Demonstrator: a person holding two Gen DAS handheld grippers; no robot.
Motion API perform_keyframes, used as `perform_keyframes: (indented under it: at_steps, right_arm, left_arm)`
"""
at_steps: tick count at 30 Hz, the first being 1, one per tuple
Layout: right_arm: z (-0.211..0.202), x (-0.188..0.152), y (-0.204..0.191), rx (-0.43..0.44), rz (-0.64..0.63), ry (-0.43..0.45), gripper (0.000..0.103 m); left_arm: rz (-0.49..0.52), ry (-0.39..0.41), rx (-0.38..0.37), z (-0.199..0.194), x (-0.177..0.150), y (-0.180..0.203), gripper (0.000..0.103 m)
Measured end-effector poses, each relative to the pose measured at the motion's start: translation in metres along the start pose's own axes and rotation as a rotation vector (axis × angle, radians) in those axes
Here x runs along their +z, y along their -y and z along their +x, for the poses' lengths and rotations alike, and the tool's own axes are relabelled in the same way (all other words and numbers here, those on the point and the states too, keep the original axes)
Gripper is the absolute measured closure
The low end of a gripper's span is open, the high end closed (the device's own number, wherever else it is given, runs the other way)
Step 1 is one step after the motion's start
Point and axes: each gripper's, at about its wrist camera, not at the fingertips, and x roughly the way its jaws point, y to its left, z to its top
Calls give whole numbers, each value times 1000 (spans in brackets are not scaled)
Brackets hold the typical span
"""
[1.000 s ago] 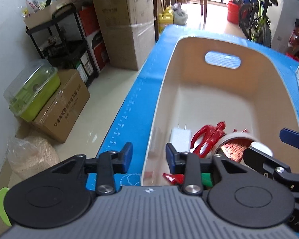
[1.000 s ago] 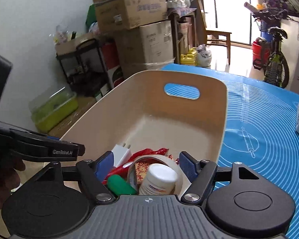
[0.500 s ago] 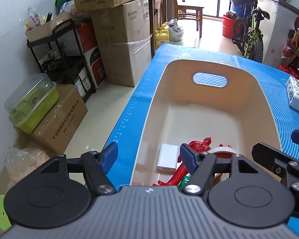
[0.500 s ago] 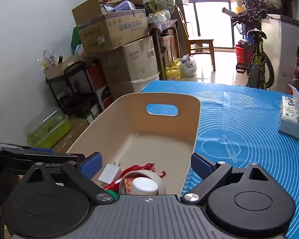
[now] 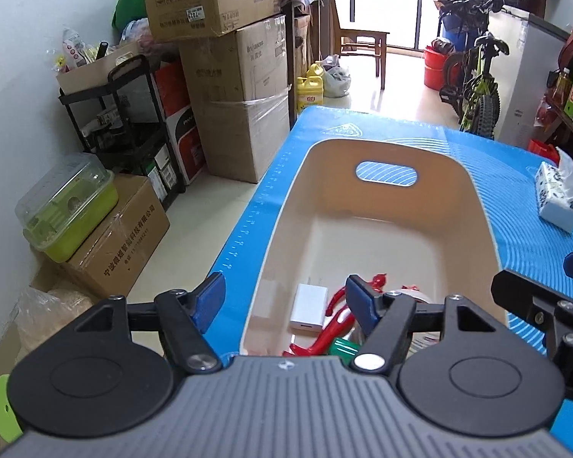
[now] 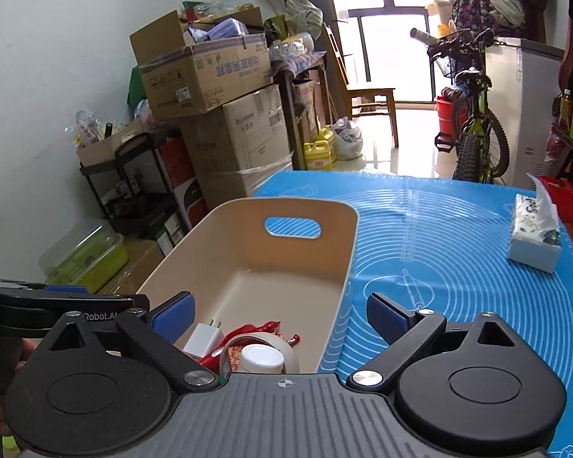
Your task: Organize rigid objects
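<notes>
A beige plastic bin point(image 5: 477, 206) point(image 6: 347, 252) stands on the blue mat. At its near end lie a white charger point(image 5: 309, 307) point(image 6: 204, 339), a red toy figure point(image 5: 334, 334), a green item point(image 5: 342, 347), a tape roll point(image 6: 286, 347) and a white-capped bottle point(image 6: 261, 357) inside the roll. My left gripper point(image 5: 284, 299) is open and empty above the bin's near left rim. My right gripper point(image 6: 279, 318) is open and empty above the bin's near end.
A tissue pack point(image 5: 556, 200) point(image 6: 534, 234) lies on the blue mat point(image 6: 458, 252) at the right. Cardboard boxes point(image 5: 240, 87), a black shelf and a green container point(image 5: 68, 206) stand on the floor to the left. A bicycle point(image 6: 473, 129) stands beyond the table.
Both grippers have risen and pulled back from the bin, and both have opened wider. The objects in the bin have not moved.
</notes>
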Motion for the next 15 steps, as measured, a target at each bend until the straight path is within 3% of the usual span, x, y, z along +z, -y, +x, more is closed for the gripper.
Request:
perform_keyframes:
  at_steps: [15]
  right_arm:
    - [-83,-17,9,-48,-19,45,6]
  left_arm:
    - [12,30,-2,-67,-28,20,32]
